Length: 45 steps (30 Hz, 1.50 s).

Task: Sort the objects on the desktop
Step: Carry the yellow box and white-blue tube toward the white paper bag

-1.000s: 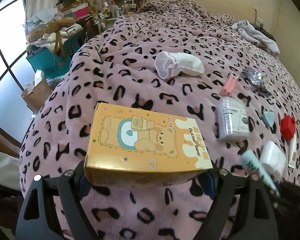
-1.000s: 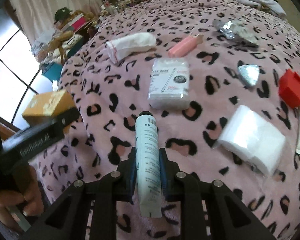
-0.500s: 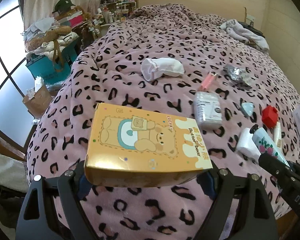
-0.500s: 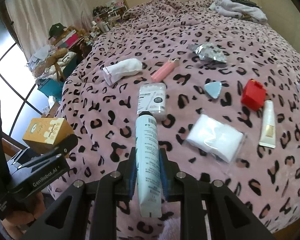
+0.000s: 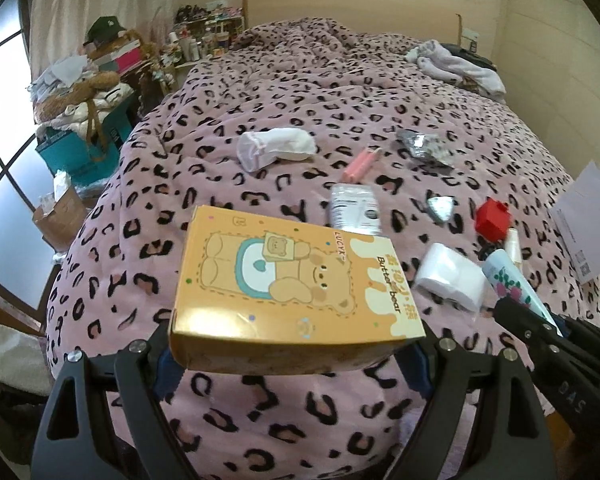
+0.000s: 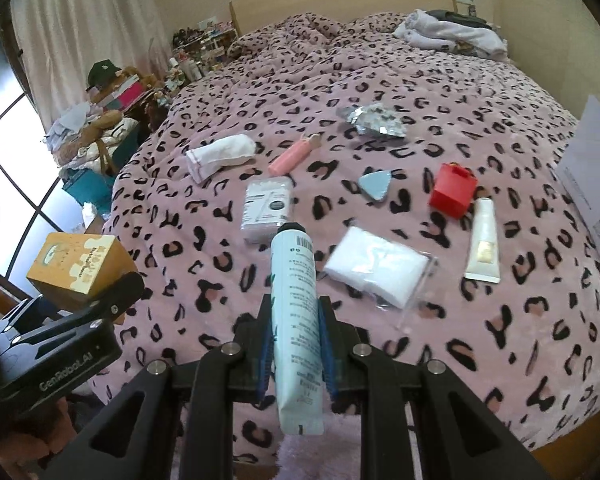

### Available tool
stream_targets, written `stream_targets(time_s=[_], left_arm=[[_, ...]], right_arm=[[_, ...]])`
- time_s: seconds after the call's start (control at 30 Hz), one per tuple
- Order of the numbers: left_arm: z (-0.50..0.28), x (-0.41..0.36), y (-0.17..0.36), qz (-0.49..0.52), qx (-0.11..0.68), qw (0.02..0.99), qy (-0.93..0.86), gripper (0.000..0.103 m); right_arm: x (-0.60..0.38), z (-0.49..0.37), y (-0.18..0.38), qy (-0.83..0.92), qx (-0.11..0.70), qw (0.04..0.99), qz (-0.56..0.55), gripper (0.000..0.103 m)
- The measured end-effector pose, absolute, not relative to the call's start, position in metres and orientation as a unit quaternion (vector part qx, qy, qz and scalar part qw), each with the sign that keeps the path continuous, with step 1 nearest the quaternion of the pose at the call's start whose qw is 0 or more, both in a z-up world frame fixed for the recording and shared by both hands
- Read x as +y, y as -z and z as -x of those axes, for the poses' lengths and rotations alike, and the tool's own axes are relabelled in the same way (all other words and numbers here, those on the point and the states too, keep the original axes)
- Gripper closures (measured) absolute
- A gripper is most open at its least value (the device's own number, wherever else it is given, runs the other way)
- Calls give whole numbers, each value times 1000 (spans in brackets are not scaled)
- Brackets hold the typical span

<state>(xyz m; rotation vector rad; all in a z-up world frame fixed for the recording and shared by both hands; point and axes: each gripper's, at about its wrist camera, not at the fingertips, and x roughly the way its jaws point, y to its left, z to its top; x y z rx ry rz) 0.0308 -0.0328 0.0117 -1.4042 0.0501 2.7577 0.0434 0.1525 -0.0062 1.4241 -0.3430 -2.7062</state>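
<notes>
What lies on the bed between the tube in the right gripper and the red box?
The tube, held in the right gripper, has the white plastic packet lying on the blanket toward the red box.

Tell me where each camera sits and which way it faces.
Left wrist: on the left tool, facing up the bed; its fingers clamp the orange box, right tool at lower right.
Right wrist: on the right tool, facing up the bed; its fingers clamp the white tube, left tool at lower left.
Shared: red box, white sock.
</notes>
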Motion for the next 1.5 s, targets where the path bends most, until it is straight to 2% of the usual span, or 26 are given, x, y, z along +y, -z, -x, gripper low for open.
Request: stream_targets(time_s=[0.83,1.5], left_arm=[[-32,56,-41,429,41,83,-898,16],[-10,173,-44,418,75,155,-892,16]], right_arm=[[231,-75,-17,892,-121,-38,-433,83],[329,-88,-10,887,-167,-103,-419,83]])
